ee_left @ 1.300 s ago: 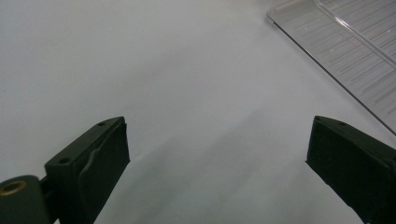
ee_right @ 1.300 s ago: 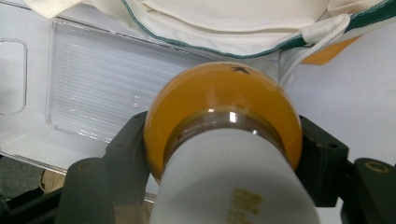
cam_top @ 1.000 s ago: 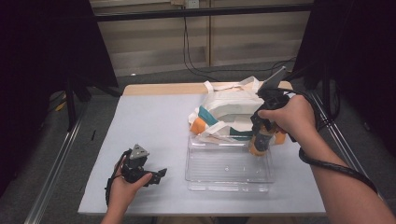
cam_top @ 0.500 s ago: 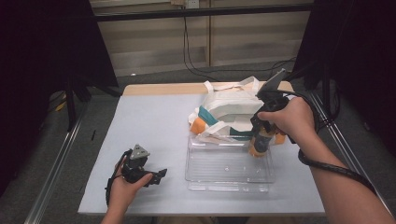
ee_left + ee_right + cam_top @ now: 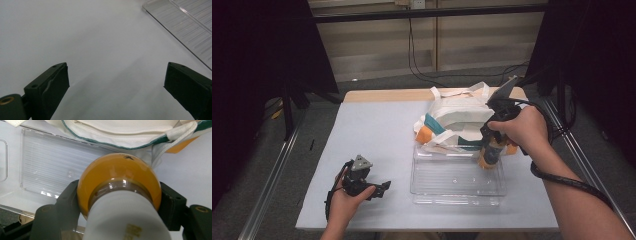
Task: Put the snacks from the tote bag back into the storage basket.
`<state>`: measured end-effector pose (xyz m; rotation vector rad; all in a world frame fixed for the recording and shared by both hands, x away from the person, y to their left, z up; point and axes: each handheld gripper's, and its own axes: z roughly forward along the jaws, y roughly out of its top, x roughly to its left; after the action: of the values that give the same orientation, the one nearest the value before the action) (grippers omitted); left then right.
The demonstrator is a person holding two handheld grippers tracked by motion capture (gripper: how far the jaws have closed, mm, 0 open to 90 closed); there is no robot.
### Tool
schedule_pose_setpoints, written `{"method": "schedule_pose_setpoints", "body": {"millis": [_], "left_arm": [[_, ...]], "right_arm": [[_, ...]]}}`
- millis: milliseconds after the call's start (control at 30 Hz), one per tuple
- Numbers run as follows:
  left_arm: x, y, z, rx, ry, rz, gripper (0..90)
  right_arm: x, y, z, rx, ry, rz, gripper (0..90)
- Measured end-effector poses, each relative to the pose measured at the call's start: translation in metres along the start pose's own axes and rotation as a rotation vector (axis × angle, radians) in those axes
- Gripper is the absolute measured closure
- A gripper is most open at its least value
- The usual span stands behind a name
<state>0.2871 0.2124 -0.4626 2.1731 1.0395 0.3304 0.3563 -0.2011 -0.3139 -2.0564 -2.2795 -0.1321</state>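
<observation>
We have a white table. On it, just behind our right gripper, lies a white cloth bag with green trim. Something orange pokes out of its left end. Right under and in front of that gripper sits a clear plastic tray, and it looks bare. Our right gripper is shut tight on an orange bottle with a white label, and it holds the bottle over the tray's back right corner. We think the job is moving things from the bag to the tray, so this would be the first one. Our left gripper is wide open and holds nothing. It rests over bare table, with the tray just off to its right.
</observation>
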Motion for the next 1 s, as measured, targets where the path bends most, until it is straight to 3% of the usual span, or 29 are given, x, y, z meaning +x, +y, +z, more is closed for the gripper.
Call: {"method": "schedule_pose_setpoints", "body": {"millis": [1000], "left_arm": [[0.001, 0.000, -0.001, 0.001, 0.000, 0.005, 5.4]], "right_arm": [[-0.002, 0.004, 0.014, -0.001, 0.002, 0.022, 30.5]]}}
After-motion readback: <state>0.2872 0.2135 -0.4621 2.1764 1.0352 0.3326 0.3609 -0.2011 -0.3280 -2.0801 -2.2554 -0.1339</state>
